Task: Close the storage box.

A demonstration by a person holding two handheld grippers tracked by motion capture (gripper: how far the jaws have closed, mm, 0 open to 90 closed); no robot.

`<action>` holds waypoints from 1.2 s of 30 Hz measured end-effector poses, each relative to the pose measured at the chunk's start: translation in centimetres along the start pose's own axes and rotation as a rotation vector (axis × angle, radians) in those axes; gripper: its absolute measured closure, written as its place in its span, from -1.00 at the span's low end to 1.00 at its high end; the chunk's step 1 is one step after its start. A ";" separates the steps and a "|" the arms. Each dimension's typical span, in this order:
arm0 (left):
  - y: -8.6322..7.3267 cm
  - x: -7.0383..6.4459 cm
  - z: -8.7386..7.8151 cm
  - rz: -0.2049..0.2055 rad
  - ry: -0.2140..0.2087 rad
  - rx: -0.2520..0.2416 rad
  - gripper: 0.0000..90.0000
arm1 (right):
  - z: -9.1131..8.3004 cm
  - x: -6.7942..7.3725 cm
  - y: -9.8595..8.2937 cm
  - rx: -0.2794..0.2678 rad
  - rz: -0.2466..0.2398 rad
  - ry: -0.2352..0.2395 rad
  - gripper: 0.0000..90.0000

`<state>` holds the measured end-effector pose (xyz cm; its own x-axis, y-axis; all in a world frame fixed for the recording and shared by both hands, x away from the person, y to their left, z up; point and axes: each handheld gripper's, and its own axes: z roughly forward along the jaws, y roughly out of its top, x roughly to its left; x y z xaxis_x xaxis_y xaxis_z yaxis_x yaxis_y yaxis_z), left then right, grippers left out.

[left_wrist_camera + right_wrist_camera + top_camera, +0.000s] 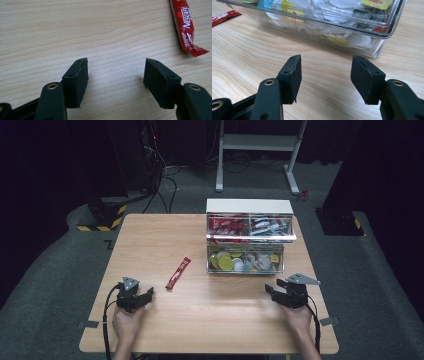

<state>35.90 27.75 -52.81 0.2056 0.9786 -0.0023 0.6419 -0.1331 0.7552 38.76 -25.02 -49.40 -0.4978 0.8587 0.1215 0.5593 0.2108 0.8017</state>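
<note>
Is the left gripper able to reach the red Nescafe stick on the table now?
Probably yes. The left gripper is open and the Nescafe stick lies flat on bare wooden table just ahead to its right, with nothing between them.

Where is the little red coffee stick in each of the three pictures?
High view: the red coffee stick lies slanted on the wooden table, left of the clear organizer box.
Left gripper view: it is at the top right, beyond the open jaws.
Right gripper view: just its end peeks in at the top left, beside the box's lower drawer.
Shared landmark: the wooden table.
</note>
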 end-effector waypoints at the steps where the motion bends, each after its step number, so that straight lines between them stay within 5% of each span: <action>1: 0.0 0.0 0.0 0.000 0.000 0.000 -0.19 | 0.1 0.0 0.0 0.003 -0.002 0.000 -0.06; 21: 0.0 0.0 0.0 0.002 0.000 0.000 -0.19 | 2.4 0.0 -0.6 0.069 -0.002 -0.017 -0.07; 32: 0.0 0.0 0.0 0.002 0.000 0.000 -0.19 | 3.7 -0.2 -0.8 0.093 -0.007 -0.066 -0.07; 36: 0.0 0.0 0.0 0.002 0.000 0.000 -0.19 | 4.1 0.3 -0.5 0.118 -0.076 -0.109 -0.12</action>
<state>35.90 27.75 -52.81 0.2067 0.9784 -0.0010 0.6416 -0.1348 0.7551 41.06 -22.96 -52.23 -0.4707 0.8822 -0.0062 0.5999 0.3252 0.7310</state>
